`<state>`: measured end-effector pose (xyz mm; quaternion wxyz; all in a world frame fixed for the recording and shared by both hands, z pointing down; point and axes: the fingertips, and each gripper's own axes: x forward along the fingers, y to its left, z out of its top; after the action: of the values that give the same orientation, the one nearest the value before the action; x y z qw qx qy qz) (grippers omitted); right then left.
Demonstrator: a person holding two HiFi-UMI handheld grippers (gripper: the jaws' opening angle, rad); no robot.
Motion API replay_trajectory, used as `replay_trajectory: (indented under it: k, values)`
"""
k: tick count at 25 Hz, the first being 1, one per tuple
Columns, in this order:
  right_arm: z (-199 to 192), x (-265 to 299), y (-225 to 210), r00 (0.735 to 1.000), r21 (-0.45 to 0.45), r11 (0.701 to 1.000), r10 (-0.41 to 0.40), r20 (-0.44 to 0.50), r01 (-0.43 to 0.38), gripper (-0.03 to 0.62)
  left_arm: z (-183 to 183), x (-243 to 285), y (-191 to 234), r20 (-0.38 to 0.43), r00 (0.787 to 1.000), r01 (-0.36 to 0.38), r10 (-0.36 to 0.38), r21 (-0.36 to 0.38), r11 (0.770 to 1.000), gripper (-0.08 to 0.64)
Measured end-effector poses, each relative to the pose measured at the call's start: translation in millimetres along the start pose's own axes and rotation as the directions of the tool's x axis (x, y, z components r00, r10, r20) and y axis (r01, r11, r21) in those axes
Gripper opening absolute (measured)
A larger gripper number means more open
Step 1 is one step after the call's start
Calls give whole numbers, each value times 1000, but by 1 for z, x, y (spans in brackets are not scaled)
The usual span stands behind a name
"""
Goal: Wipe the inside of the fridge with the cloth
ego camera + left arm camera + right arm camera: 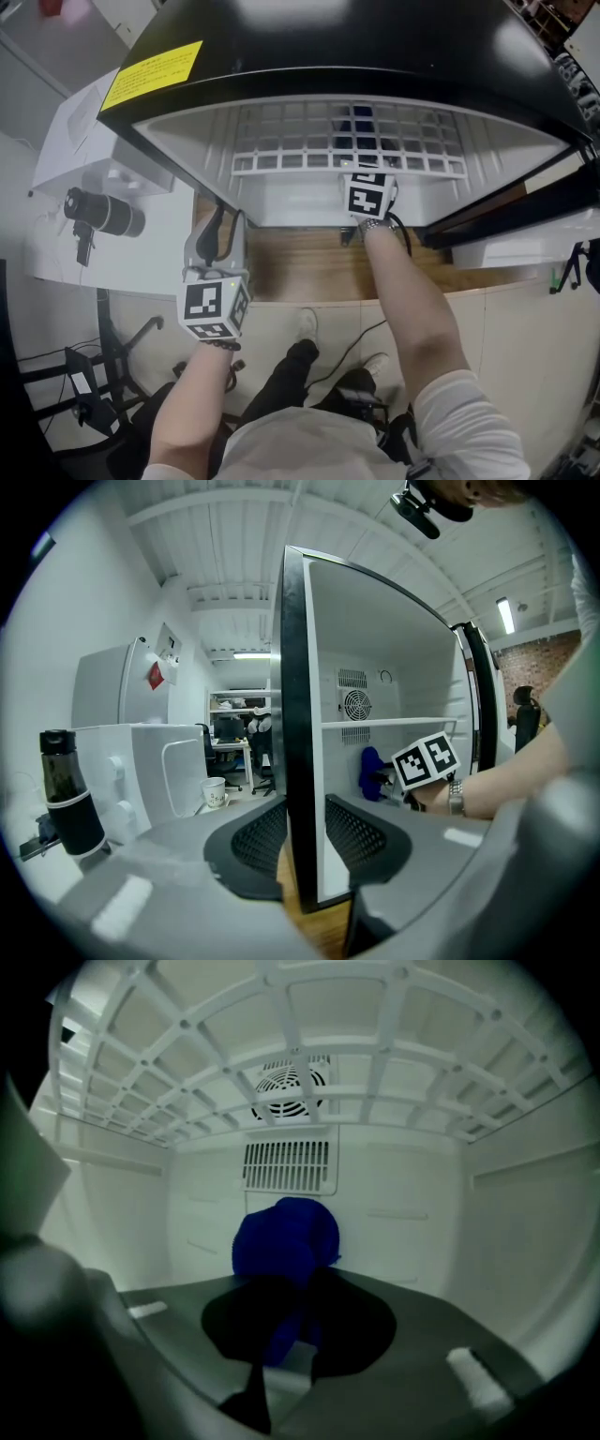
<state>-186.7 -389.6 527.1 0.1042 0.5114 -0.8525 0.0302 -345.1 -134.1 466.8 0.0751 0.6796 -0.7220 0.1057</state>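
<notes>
The fridge (309, 56) stands open on a wooden table (300, 267), its black top filling the upper part of the head view, with a yellow sticker (152, 73) at the upper left. The left gripper (221, 234) is at the left of that view, at the fridge's left side. Its jaws are clamped on the front edge of the left wall (298, 761), one pad on the outer face and one on the white inner face.

The right gripper (367, 187) reaches into the fridge at the centre of the head view, under the white wire shelf (281, 155). Its jaws are pinched on a blue cloth (286, 1237). The cloth bulges out past the jaw tips in the middle of the right gripper view. It sits low in front of the white back wall, just below a slatted grille (289, 1166), with a round fan vent (289, 1082) higher up. Whether the cloth touches the back wall cannot be told. In the left gripper view the cloth shows right of centre, beneath the shelf.

A dark bottle (103, 214) stands on a white surface at the left of the head view, outside the fridge.
</notes>
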Motion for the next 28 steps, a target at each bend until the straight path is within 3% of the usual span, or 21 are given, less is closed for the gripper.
replay_trajectory:
  k: [15,28]
  values:
    - [-16,-10,-57,993,10,994,-111,-49,112,81,0,0,0,-7,1000,-9,9,2,1000,120]
    - [-20,-19,-94,967,25,971,-235,-95,239,81,-1,1,0,-13,1000,-15,15,2,1000,121]
